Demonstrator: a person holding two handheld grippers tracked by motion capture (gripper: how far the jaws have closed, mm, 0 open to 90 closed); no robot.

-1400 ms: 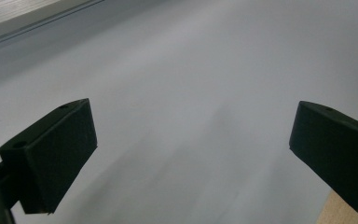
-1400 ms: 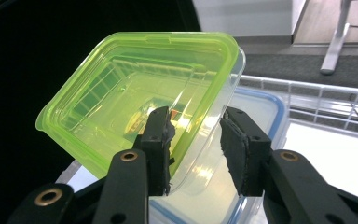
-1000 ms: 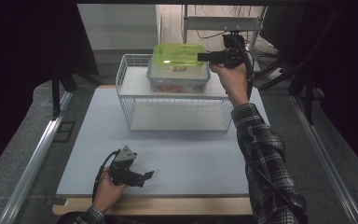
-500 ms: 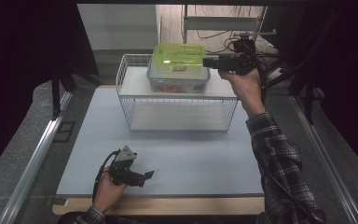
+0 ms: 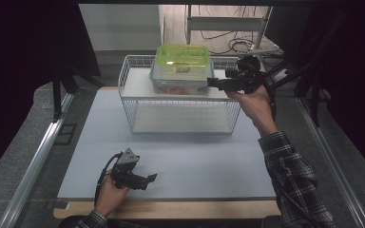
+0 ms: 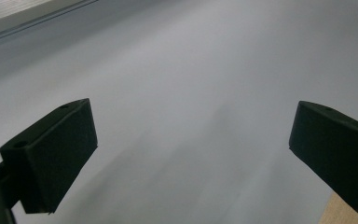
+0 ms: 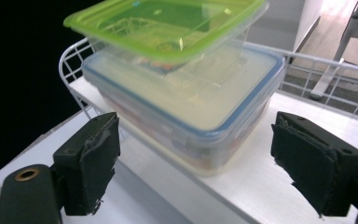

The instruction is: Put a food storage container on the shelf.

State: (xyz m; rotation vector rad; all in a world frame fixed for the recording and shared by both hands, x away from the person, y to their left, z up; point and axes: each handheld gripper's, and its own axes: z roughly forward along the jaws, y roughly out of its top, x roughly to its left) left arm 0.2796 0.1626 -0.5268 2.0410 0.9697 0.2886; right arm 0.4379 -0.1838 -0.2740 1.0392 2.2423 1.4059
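Note:
A green-lidded container (image 5: 183,56) (image 7: 168,23) sits stacked on a clear box with a blue-rimmed lid (image 5: 180,81) (image 7: 191,107). Both rest on the white top shelf (image 5: 135,85) (image 7: 261,186) of a wire rack (image 5: 180,116). My right gripper (image 5: 211,82) (image 7: 196,168) hovers just right of the stack and points at it. Its jaws have just been opening and stand open, with nothing pressed between the pads. My left gripper (image 5: 149,179) (image 6: 191,154) lies low over the grey mat (image 5: 195,166) near the front edge, open and empty.
The wire rack takes up the back middle of the mat. A wooden table edge (image 5: 171,209) runs along the front and a metal rail (image 5: 38,156) along the left. Cables and a desk frame (image 5: 228,23) lie on the floor behind. Dark curtains flank both sides.
My right gripper has drawn back to the right, away from the green-lidded container, and sunk slightly. Its jaws stand wider. The left gripper has stayed put.

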